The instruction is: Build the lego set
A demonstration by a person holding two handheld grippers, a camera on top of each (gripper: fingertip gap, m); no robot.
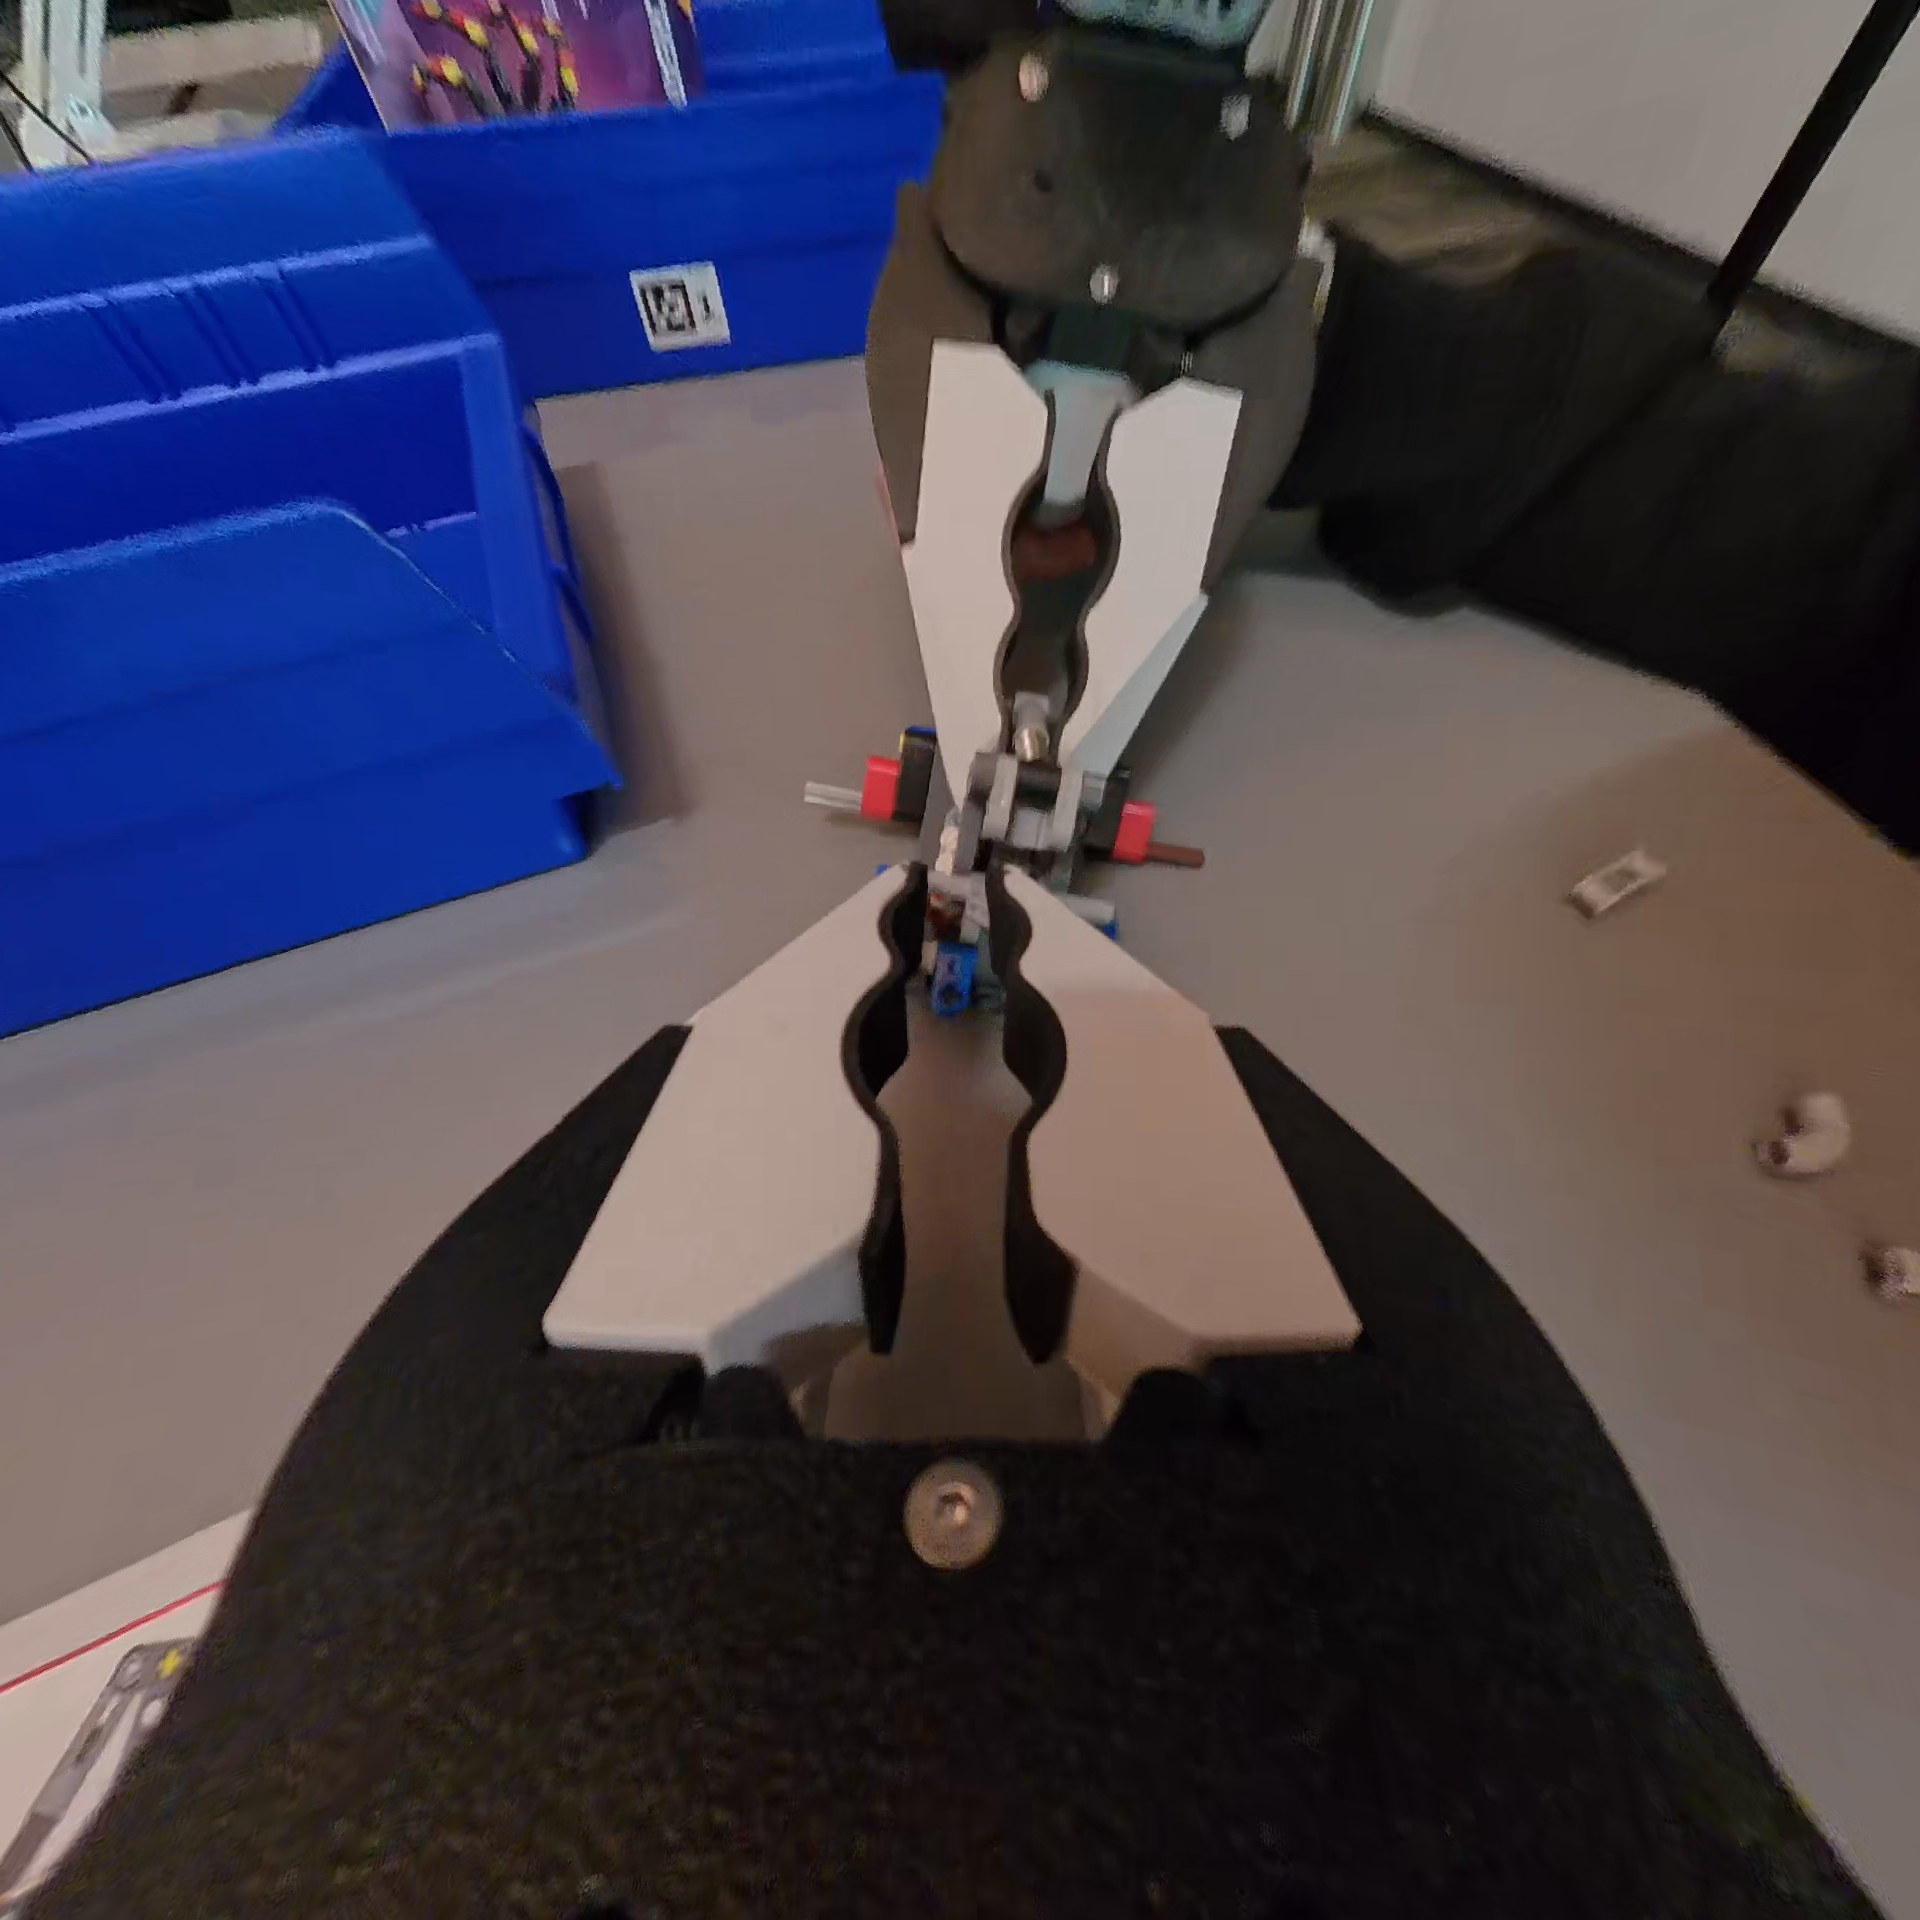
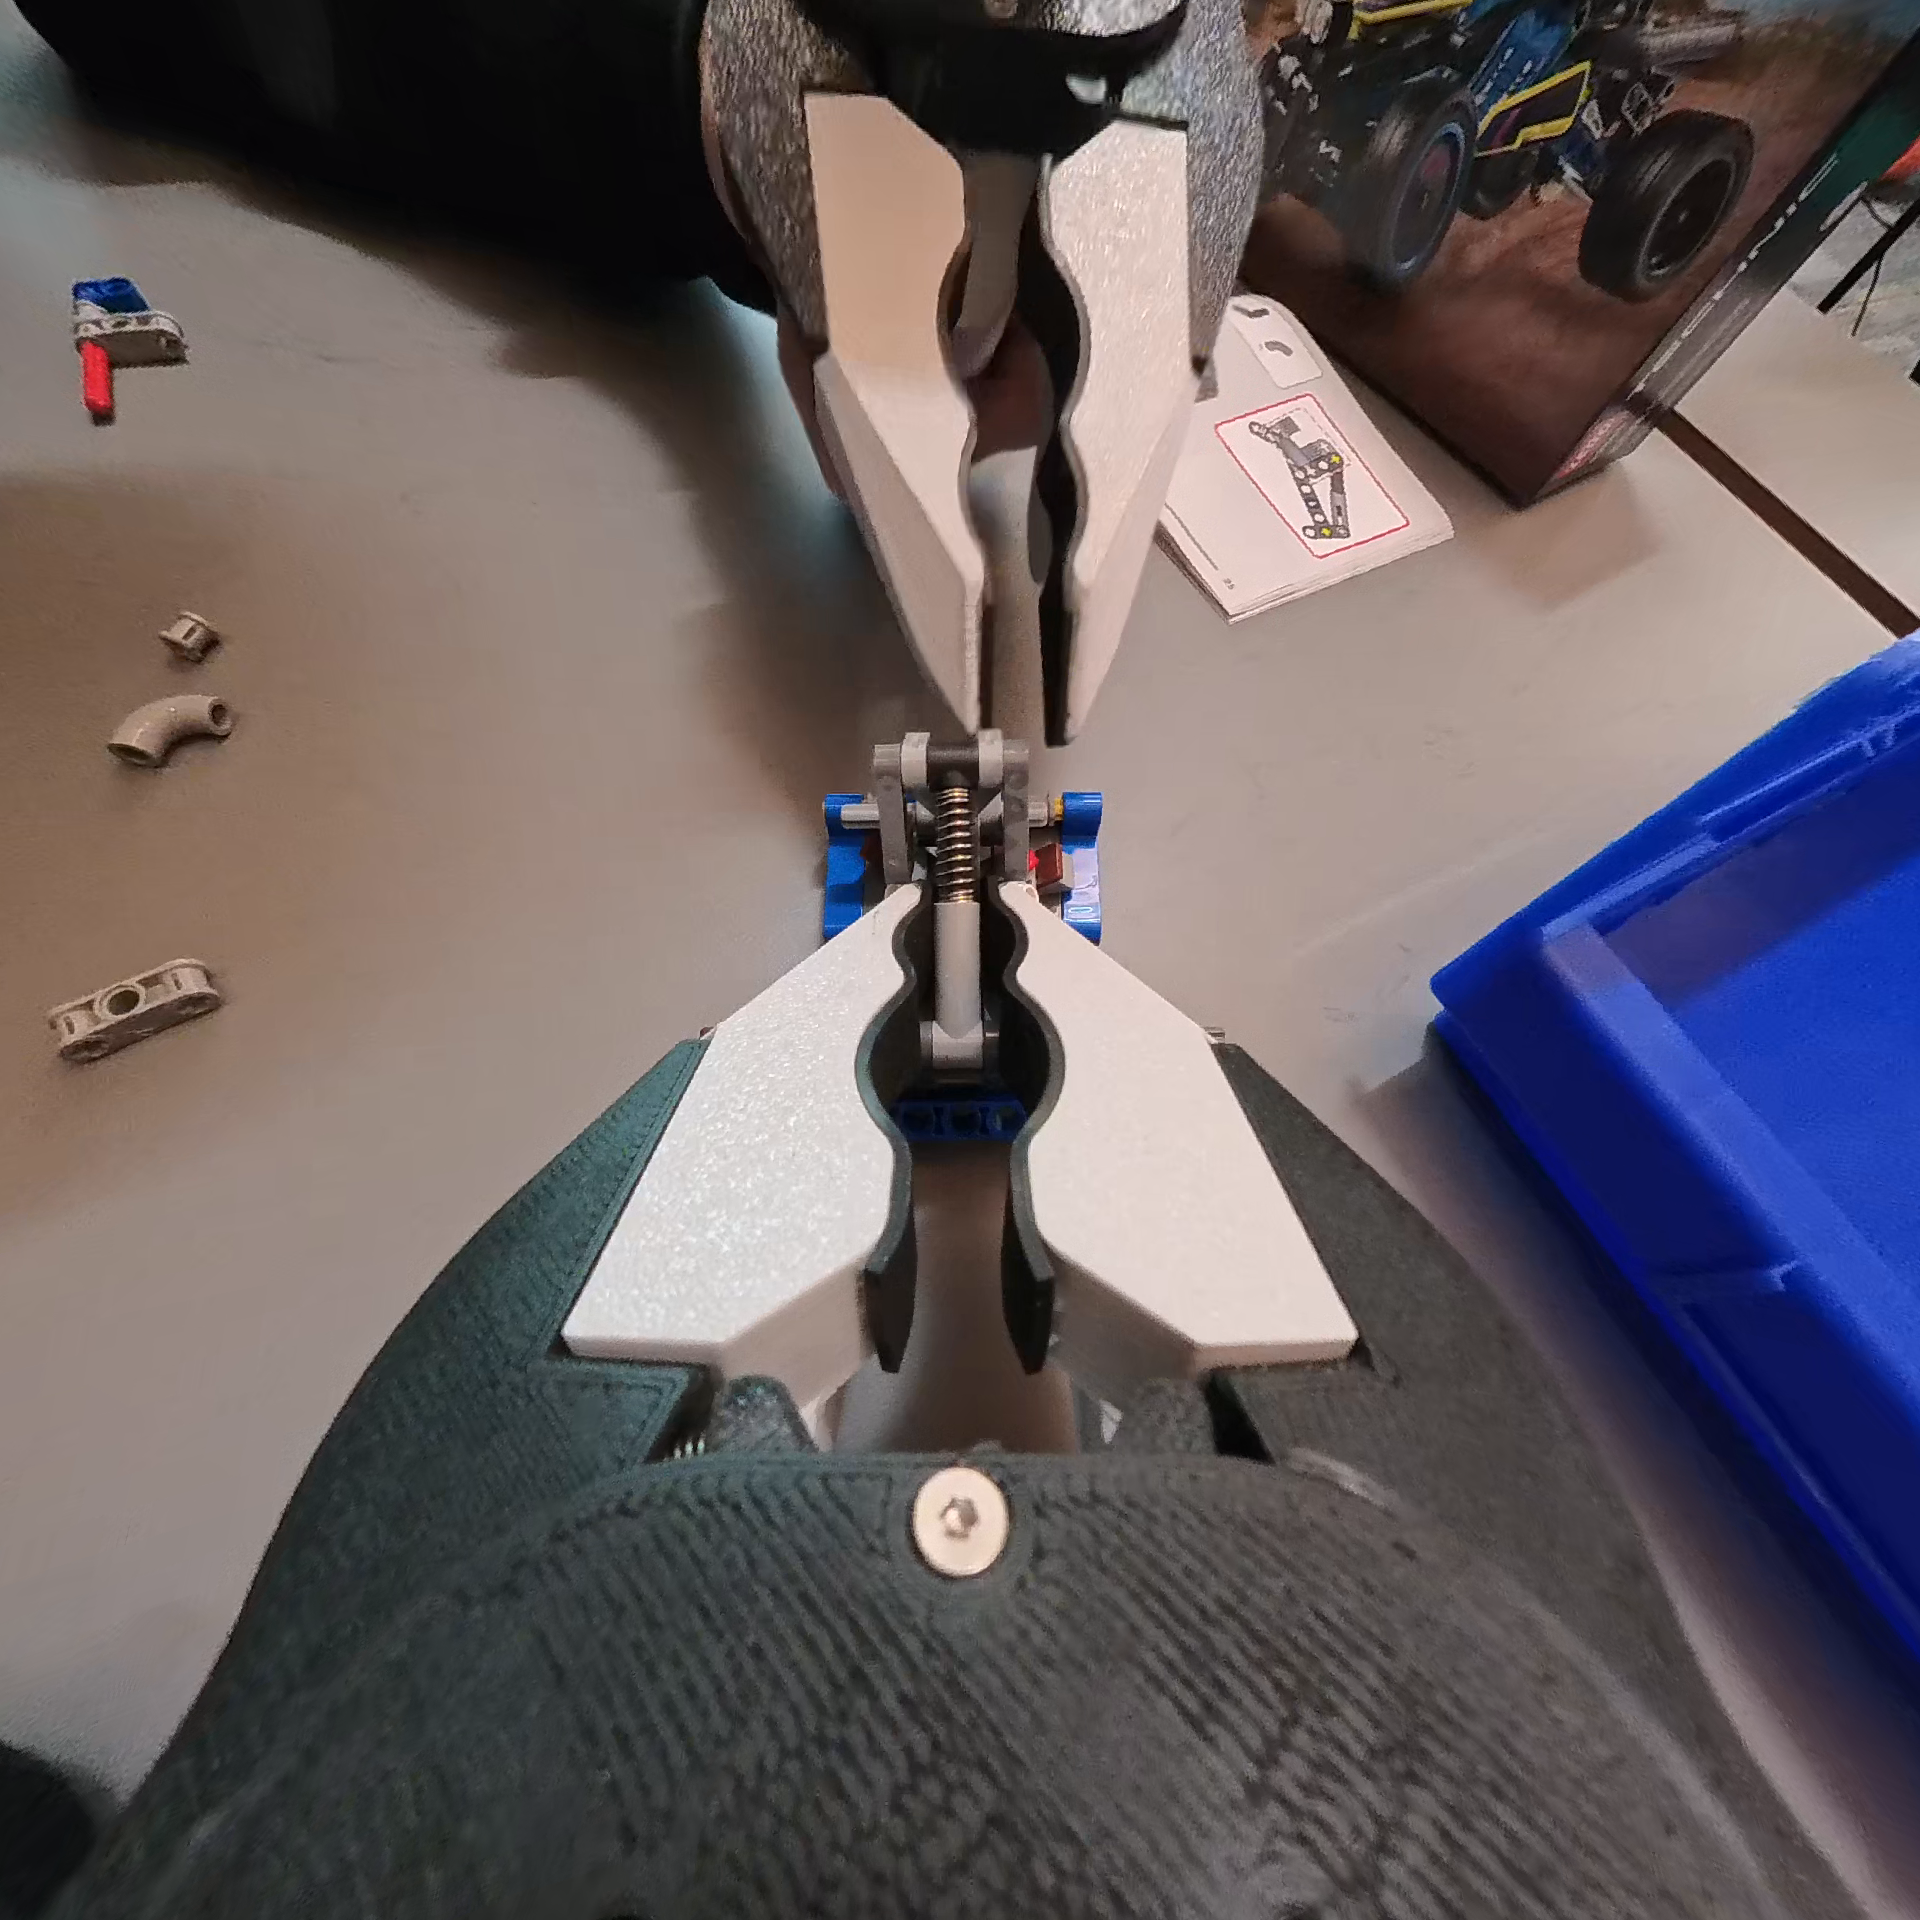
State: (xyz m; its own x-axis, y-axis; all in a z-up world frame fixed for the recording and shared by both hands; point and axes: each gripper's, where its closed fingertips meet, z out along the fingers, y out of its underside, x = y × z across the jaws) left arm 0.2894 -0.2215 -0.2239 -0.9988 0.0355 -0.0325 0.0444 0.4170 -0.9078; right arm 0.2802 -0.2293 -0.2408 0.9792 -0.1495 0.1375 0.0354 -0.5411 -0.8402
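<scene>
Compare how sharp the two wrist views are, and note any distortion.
Left wrist view: soft motion blur over the blue plastic bins and the small grey-and-blue brick assembly. Right wrist view: crisper, the assembly's metal coil spring clearly resolved. Both: wide-angle bending towards the edges.

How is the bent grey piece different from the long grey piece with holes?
The bent grey piece is a curved tube; the long grey piece is straight and flat. The bent one opens at its ends; the long one has holes along its face. Both lie loose on the table.
</scene>
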